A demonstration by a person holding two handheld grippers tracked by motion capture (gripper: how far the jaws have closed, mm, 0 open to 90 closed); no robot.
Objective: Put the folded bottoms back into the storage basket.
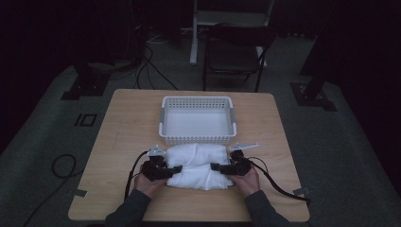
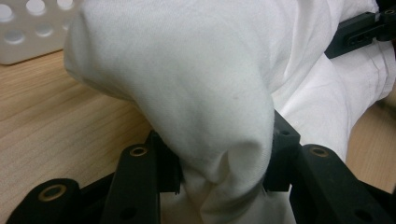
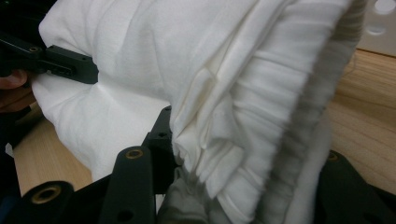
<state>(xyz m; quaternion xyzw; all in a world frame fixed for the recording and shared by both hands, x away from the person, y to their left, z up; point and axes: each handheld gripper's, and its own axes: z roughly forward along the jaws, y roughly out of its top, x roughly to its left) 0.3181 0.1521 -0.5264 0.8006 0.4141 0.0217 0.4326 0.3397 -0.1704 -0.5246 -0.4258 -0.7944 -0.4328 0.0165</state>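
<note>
Wooden counter [image 1: 123, 142], dim room, a chair beyond the far edge. White perforated basket [image 1: 197, 136] sits mid-counter, nothing in it. Just in front of it, near the person's edge, lies a folded white garment [image 1: 196, 166], bunched in two rolls. Left tongs [image 1: 176, 169] clamp its left end; fabric is pinched between the jaws in the left gripper view. Right tongs [image 1: 215, 167] clamp the right end likewise, over a ribbed hem [image 3: 261, 140]. Likely step: lifting the bundle into the basket. Best done with both ends raised level and together, keeping the folds tight and clearing the near rim.
</note>
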